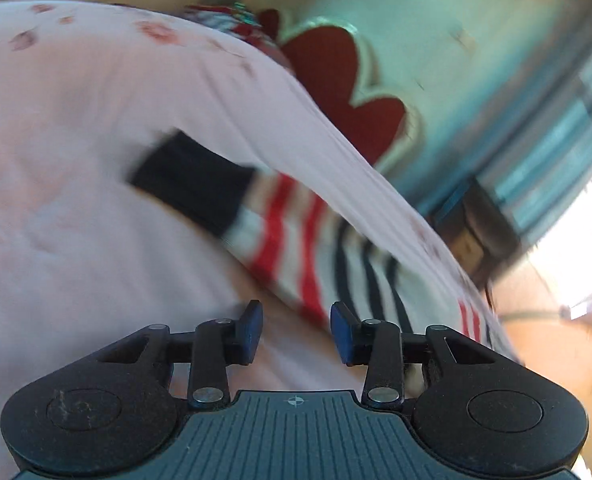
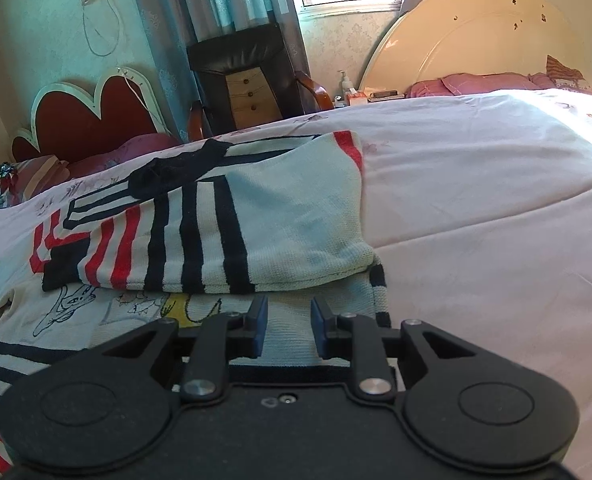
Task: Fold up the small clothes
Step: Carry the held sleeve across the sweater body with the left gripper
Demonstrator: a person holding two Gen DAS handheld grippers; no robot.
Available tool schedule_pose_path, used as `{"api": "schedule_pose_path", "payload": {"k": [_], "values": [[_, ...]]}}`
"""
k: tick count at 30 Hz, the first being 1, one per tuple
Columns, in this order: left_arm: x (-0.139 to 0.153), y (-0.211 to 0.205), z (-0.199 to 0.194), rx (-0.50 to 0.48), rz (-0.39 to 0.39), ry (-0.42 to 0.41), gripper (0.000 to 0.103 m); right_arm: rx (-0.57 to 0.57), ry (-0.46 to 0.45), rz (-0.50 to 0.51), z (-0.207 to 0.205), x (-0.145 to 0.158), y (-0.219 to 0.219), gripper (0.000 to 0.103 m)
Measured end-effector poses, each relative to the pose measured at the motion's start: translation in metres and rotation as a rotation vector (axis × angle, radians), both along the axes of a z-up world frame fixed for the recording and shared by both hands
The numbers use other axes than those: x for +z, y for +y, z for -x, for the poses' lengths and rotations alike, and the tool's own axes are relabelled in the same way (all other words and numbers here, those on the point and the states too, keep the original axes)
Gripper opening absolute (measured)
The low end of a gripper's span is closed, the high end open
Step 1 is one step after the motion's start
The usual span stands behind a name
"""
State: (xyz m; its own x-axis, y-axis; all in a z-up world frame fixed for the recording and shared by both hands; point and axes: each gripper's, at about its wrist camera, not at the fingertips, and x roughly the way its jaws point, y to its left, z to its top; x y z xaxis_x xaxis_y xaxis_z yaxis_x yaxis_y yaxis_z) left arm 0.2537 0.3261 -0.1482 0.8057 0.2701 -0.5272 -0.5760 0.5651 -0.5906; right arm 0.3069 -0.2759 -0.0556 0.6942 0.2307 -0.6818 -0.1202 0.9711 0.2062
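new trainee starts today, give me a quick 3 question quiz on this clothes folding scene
1. True or false: the left gripper grips the striped sweater.
2. What does the sweater lie on? A) a bed sheet B) a wooden floor C) a chair
3. What colour is the sleeve cuff seen from the left wrist?

Key
1. False: its jaws stand apart with nothing between them.
2. A, the pale bed sheet.
3. Dark, navy or black.
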Motion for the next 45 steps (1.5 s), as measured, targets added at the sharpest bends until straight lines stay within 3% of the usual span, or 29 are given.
{"api": "schedule_pose_path", "payload": {"k": [4,14,16,18,23,26,34,45], "values": [[-0.016,0.029,-0.005,0.084,0.106,-0.09,0.039,0.039,-0.003,-0.01,0.001,0.005,0.021,0.024],[-0.014,0.04,-0.022,0.171,0.118,-0.07,0.039,0.048,-0.043,-0.035,0.002,0.024,0.031,0.025],[-0.012,0.039,-0.026,0.167,0.091,-0.055,0.038,0.03,-0.042,-0.035,0.002,0.024,0.026,0.025],[-0.011,0.039,-0.032,0.181,0.046,0.02,0.008,0.011,-0.04,-0.037,0.002,0.024,0.02,0.025],[-0.001,0.034,-0.038,0.137,-0.028,0.072,0.005,-0.014,-0.035,-0.031,0.006,0.023,0.009,0.025],[0.012,0.028,-0.035,0.101,-0.062,0.057,0.005,-0.02,-0.029,-0.029,0.007,0.021,0.006,0.025],[0.047,0.001,-0.04,0.003,-0.232,0.097,0.005,0.002,-0.029,-0.031,0.007,0.022,0.015,0.025],[0.076,-0.043,-0.065,-0.132,-0.356,0.093,0.005,-0.005,-0.022,-0.038,0.007,0.018,0.012,0.025]]}}
